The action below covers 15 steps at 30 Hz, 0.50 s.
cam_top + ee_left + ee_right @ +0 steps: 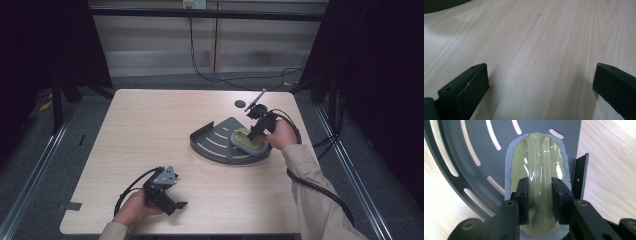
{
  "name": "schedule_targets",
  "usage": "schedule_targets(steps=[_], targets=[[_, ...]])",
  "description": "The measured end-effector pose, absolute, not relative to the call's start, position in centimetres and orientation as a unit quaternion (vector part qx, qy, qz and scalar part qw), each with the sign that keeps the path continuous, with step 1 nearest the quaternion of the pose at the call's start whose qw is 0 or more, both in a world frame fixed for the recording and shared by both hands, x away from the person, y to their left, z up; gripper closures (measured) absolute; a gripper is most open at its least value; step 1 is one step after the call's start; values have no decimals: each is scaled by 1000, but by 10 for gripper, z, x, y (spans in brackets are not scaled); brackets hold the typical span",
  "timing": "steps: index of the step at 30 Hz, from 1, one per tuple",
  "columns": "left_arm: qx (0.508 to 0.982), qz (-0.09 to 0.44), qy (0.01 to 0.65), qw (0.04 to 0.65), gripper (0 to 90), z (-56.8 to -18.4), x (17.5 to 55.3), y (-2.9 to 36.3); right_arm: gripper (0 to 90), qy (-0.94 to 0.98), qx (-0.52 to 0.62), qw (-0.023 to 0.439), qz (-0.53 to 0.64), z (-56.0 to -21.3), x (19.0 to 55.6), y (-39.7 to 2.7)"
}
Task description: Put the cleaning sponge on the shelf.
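A dark grey quarter-round slotted tray (205, 142) lies on the right half of the wooden table. On it rests an oval scrubbing pad (246, 140) with a grey felt base and a glossy yellow-green top. My right gripper (256, 131) reaches down onto it from the right. In the right gripper view the right gripper (540, 195) is shut on the raised middle ridge of the pad (539, 157), which sits against the tray's upright wall (579, 177). My left gripper (175, 206) rests low near the table's front left. In its own view the left gripper (541, 82) stands open over bare wood.
A small dark round spot (240, 104) marks the table behind the tray. A black cable (315, 187) trails from the right gripper past the table's right edge. More cables lie on the floor behind the table. Bare wood spans the table's left and middle.
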State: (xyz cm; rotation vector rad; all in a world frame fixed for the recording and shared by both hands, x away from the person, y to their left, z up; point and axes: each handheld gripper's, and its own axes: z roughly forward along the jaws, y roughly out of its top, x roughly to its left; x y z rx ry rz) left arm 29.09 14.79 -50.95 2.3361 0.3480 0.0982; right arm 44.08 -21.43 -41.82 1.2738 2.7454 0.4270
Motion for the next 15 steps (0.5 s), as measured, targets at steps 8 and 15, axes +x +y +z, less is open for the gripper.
schedule_targets(steps=[8, 15], targets=[[914, 39, 136, 379, 0, -510, 291, 148, 696, 890, 432, 42, 138, -425, 439, -222], [914, 39, 137, 379, 0, -510, 291, 148, 696, 886, 442, 41, 137, -428, 437, -226]])
